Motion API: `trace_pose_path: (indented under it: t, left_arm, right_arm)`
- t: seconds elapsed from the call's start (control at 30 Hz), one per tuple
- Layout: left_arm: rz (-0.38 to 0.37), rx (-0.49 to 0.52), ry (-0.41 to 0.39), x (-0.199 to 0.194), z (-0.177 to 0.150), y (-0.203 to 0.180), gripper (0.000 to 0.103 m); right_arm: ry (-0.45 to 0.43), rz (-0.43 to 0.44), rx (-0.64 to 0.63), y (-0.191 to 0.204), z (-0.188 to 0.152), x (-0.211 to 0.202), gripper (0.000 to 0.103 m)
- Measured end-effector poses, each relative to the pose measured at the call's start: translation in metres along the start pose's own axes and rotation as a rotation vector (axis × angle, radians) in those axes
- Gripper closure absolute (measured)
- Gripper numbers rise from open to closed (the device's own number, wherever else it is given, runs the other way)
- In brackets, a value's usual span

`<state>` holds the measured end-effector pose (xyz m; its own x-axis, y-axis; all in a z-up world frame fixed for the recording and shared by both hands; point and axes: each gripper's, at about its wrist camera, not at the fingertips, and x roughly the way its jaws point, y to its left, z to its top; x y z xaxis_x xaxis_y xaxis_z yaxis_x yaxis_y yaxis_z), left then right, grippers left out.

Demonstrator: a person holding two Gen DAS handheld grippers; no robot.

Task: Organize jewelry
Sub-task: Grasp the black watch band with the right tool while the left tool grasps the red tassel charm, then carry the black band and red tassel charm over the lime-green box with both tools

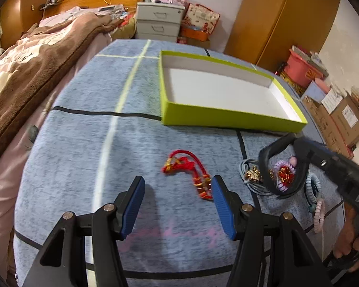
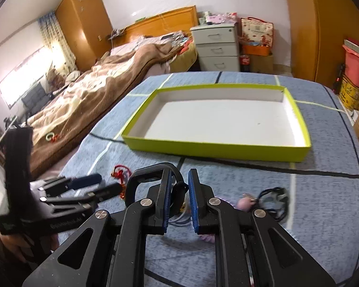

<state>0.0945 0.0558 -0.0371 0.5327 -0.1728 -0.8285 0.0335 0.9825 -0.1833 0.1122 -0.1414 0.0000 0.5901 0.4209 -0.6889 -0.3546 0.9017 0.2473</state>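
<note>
A: Your left gripper (image 1: 178, 205) is spread wide and empty; the red cord bracelet (image 1: 189, 174) lies just ahead by its right finger. Centre it before closing.

B: And the right?

A: The right gripper (image 2: 179, 191) pinches the black smartwatch (image 2: 155, 179). Lift it clear to the empty green tray (image 2: 215, 148). Only the left view shows its strap looping over the jewelry pile (image 1: 284, 174).

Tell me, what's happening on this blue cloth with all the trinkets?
A person is sorting jewelry with a handheld tool in each hand. The right tool is shut on a black wristband, lifted above a pile of bracelets and cords. The left tool is open, close above a red knotted bracelet. The green box beyond has nothing in it yet.
</note>
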Motion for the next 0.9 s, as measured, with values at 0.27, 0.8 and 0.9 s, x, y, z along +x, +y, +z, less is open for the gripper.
trace_pose_path:
  t: [0.27,0.8,0.9]
  left_arm:
    - [0.042,0.049,-0.016,0.012,0.004,-0.018,0.044]
    - [0.081,0.083,-0.052,0.005,0.002,-0.001,0.084]
    - [0.053,0.078,-0.068,-0.003,0.005,0.002,0.085]
  right_arm:
    - [-0.041,-0.016,0.020,-0.009,0.008,-0.017,0.088]
    - [-0.064,-0.022,0.050,-0.019,0.010,-0.024,0.088]
    - [-0.068,-0.030,0.057,-0.023,0.011,-0.026,0.088]
